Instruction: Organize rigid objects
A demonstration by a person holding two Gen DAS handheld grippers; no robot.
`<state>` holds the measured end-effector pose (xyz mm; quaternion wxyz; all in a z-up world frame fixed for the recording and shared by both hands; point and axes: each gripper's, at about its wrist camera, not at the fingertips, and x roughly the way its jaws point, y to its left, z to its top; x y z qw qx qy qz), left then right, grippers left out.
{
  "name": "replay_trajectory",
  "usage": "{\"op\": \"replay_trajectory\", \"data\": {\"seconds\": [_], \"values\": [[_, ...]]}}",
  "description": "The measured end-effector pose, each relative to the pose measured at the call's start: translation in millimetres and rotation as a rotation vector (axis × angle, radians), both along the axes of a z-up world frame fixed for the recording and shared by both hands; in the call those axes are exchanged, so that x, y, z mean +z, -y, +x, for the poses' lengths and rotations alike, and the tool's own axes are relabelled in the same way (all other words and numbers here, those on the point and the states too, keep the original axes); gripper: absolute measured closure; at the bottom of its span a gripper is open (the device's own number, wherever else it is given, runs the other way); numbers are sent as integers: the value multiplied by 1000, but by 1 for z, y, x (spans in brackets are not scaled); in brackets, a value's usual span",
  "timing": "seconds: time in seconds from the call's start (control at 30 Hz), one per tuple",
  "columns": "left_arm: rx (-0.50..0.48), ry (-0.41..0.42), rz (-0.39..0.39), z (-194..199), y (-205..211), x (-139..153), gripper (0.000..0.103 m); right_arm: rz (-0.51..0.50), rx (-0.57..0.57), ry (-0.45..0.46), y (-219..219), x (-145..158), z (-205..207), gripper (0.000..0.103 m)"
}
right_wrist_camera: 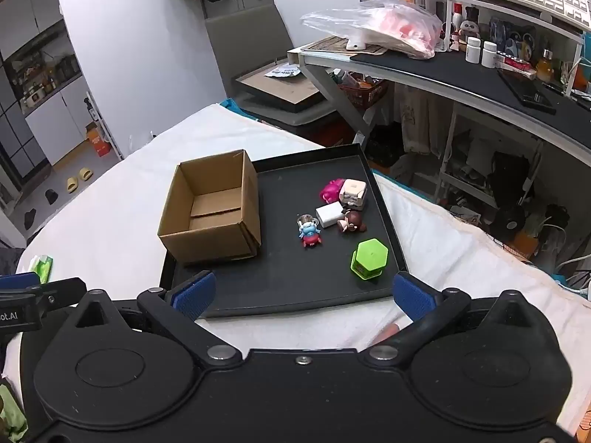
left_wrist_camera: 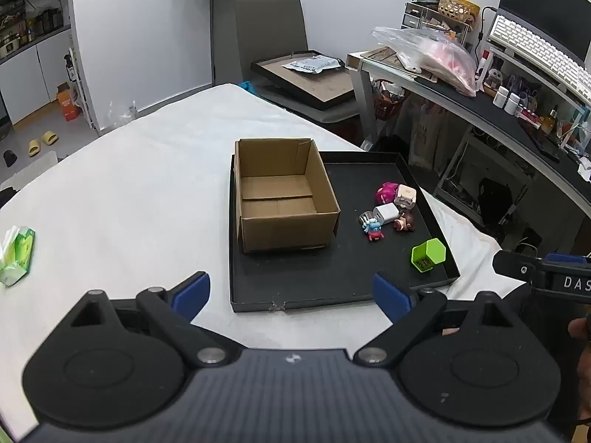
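Note:
A black tray (left_wrist_camera: 295, 295) (right_wrist_camera: 280, 295) lies on a white-covered table. An empty open cardboard box (left_wrist_camera: 282, 193) (right_wrist_camera: 214, 208) stands on its left half. Right of the box lies a cluster of small toys: a pink one (left_wrist_camera: 386, 192) (right_wrist_camera: 330, 190), a beige block (left_wrist_camera: 405, 196) (right_wrist_camera: 353, 192), a white cuboid (left_wrist_camera: 385, 214) (right_wrist_camera: 330, 215), a brown figure (left_wrist_camera: 404, 222) (right_wrist_camera: 351, 222) and a blue-and-red figure (left_wrist_camera: 373, 229) (right_wrist_camera: 310, 234). A green hexagonal container (left_wrist_camera: 428, 254) (right_wrist_camera: 369, 258) lies nearer. My left gripper (left_wrist_camera: 291, 293) and right gripper (right_wrist_camera: 304, 297) hover open and empty over the tray's near edge.
A green tissue pack (left_wrist_camera: 16, 254) (right_wrist_camera: 42, 266) lies at the table's left edge. A cluttered desk (left_wrist_camera: 491, 110) (right_wrist_camera: 461, 74) with keyboard, bottles and a plastic bag runs along the right. A grey chair (left_wrist_camera: 273, 37) holding a framed board stands behind the table.

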<state>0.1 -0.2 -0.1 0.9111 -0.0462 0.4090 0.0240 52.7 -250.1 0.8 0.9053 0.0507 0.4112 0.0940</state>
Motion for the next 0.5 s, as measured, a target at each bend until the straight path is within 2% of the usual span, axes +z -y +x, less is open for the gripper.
{"op": "replay_trajectory", "data": {"seconds": [0.5], "values": [[5,4,2,-2,-4,-2,9,-10,28,10,-8,6,-3,0]]}}
